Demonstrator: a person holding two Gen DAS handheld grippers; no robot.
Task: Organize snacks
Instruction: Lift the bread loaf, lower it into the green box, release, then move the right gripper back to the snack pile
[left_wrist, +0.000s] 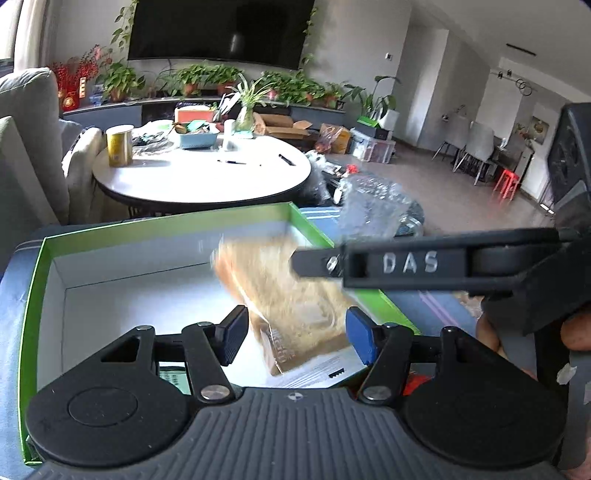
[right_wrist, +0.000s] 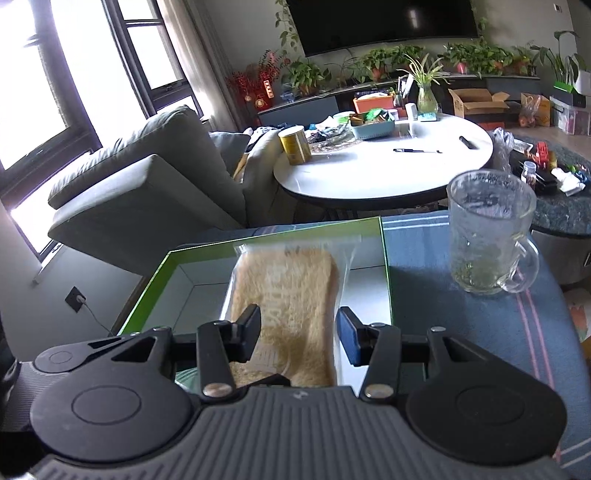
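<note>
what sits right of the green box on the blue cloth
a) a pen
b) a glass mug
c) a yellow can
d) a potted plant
b, the glass mug stands on the blue cloth just right of the green box.

Home living room, shown by a wall-mounted television (right_wrist: 380, 22), a row of potted plants (right_wrist: 406, 59) lined along a low console, a grey sofa (right_wrist: 147, 177), a round white table (right_wrist: 384, 166), dining chairs (left_wrist: 476, 147) seen in the far corner
</note>
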